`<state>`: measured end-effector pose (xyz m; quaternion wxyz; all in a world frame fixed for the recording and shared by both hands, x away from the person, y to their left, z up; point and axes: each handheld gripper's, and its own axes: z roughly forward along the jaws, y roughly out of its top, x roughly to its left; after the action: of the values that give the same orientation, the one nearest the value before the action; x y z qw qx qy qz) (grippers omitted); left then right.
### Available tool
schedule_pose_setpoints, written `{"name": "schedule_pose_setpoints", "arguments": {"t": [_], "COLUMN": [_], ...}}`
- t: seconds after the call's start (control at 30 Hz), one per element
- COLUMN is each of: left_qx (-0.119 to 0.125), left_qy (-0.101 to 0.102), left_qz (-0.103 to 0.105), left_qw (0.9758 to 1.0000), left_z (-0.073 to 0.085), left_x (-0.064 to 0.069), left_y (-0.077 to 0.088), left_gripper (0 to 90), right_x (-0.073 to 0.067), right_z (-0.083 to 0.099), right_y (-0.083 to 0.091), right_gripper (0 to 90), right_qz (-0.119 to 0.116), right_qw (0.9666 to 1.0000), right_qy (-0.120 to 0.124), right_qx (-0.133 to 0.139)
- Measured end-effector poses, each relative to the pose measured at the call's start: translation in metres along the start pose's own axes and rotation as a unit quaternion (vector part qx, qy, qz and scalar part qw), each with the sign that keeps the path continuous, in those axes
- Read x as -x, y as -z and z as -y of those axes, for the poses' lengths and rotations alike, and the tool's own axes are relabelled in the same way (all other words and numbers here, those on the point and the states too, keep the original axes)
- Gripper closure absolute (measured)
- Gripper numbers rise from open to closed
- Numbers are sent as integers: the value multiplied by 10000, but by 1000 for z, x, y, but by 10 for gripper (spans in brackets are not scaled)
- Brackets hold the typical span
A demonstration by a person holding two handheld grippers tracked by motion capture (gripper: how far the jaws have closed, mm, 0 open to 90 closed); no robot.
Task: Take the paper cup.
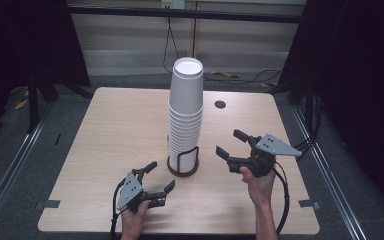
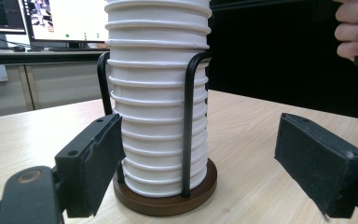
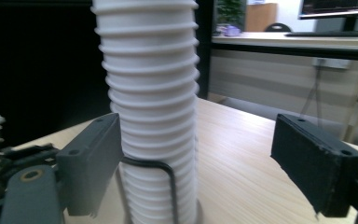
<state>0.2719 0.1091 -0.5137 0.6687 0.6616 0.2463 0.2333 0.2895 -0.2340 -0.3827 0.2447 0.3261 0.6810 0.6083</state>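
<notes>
A tall stack of white paper cups [image 1: 185,115] stands upright in a black wire holder on a round brown base [image 1: 183,170] at the middle of the wooden table [image 1: 105,135]. My left gripper [image 1: 161,176] rests low at the front, left of the base, its jaws wide apart and empty. In the left gripper view the stack [image 2: 158,93] and base [image 2: 168,200] stand just ahead of the left gripper [image 2: 198,140], not between the pads. My right gripper [image 1: 231,143] hovers right of the stack, open and empty. The right gripper view has the stack [image 3: 149,93] ahead of the right gripper [image 3: 196,135].
A small dark round hole [image 1: 220,104] sits in the tabletop behind and to the right of the stack. Dark curtains and black frame posts flank the table. Cables lie on the floor beyond the far edge. A desk with monitors [image 2: 65,18] stands farther off.
</notes>
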Motion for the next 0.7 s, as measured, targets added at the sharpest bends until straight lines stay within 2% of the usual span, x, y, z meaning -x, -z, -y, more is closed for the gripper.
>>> {"name": "schedule_pose_setpoints", "arguments": {"t": [0.1, 0.13, 0.33, 0.43, 0.47, 0.7], "left_qx": [3, 5, -2, -1, -1, -6], "left_qy": [4, 8, 2, 3, 3, 6], "left_qz": [4, 6, 9, 9, 9, 14], "left_qw": [10000, 10000, 10000, 10000, 10000, 10000], "left_z": [0, 0, 0, 0, 0, 0], "left_x": [0, 0, 0, 0, 0, 0], "left_y": [0, 0, 0, 0, 0, 0], "left_gripper": [153, 153, 153, 153, 153, 153], "right_x": [-3, -3, -4, -4, -4, -1], "right_z": [-8, -14, -26, -36, -39, -56], "right_y": [-3, -5, -8, -10, -11, -12], "right_gripper": [160, 160, 160, 159, 159, 162], "right_qz": [-132, -241, -373, -577, -563, -670], "right_qw": [9999, 9997, 9992, 9981, 9981, 9974], "right_qy": [69, 68, 132, 194, 250, 225], "right_qx": [3, 11, -11, -36, -46, -101]}}
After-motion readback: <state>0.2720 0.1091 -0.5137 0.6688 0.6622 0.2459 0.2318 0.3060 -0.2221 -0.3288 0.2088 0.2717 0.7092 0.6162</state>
